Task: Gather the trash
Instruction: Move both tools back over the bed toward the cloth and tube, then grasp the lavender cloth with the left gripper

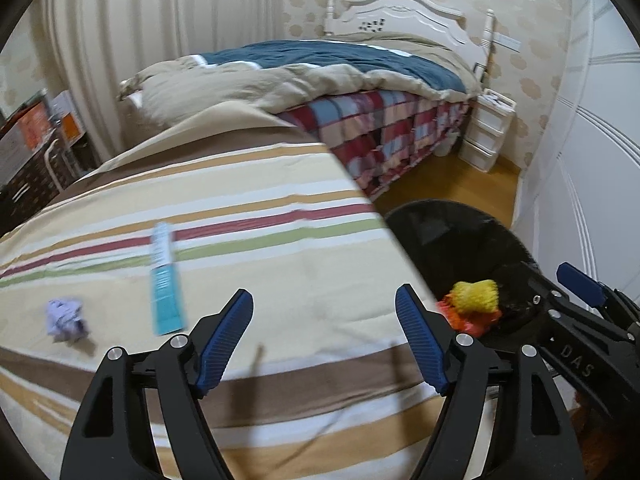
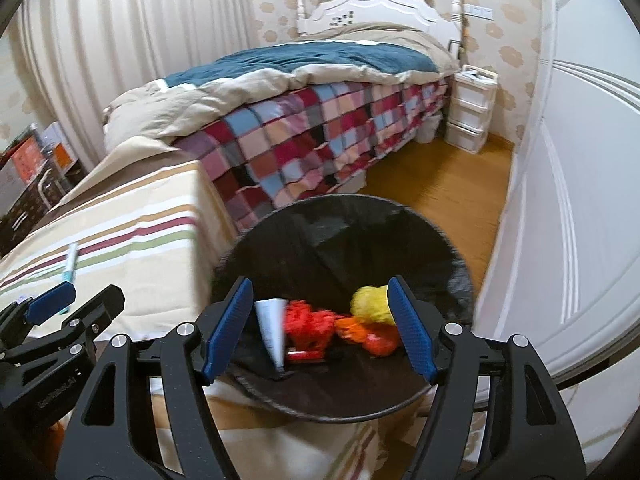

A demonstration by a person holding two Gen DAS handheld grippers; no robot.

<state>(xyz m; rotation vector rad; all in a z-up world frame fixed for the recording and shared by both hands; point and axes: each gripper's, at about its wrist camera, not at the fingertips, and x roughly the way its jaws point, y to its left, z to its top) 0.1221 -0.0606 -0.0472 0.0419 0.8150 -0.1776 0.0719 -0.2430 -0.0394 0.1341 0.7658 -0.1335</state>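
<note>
Trash (image 2: 344,326) in bin (image 2: 400,216) beyond right fingers (image 2: 412,328)

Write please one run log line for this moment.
left claw: open, empty, over striped cover | right claw: open, empty, over black bin | in bin: yellow wad | left on cover: teal tube, purple wad

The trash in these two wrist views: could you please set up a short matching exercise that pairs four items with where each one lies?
Things:
1. teal and white tube
2. crumpled lilac paper
3. yellow crumpled wad
4. white cone-shaped wrapper

Places:
A. in the black bin, at its left side beside the red trash
B. on the striped cover, lying across the coloured stripes
C. in the black bin, at the right of the pile
D. on the striped cover, left of the tube

Pairs: 1-B, 2-D, 3-C, 4-A
</note>
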